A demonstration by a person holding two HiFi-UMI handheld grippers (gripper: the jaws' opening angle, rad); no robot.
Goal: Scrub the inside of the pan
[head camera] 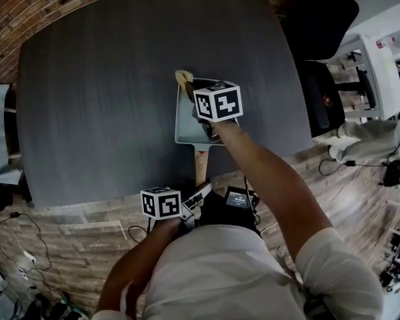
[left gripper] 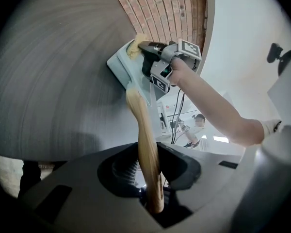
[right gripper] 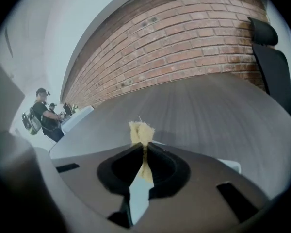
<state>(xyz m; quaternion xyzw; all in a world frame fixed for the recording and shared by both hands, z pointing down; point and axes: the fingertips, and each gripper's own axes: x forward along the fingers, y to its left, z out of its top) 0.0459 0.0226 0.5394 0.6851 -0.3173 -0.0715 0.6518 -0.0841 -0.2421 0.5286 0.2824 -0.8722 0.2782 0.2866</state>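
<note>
Your left gripper's (left gripper: 148,178) fingers clamp the smooth, rounded wooden handle (left gripper: 146,144) of the pale square pan (head camera: 187,122), which lies near the dark matte table's (head camera: 100,99) front edge. Hard strokes could twist it in that grip. Your right gripper's (right gripper: 144,161) fingers thinly pinch a frayed, fibrous yellow scrubber (right gripper: 141,131) at the pan's far corner, so it may slip out.

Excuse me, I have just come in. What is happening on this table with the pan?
A person works at a dark table with a gripper in each hand. The left gripper is clamped on the wooden handle of a pale square pan and steadies it. The right gripper pinches a yellowish scrub pad and holds it at the pan's far corner. These views do not show whether the pad is pressing on the inside of the pan.
</note>
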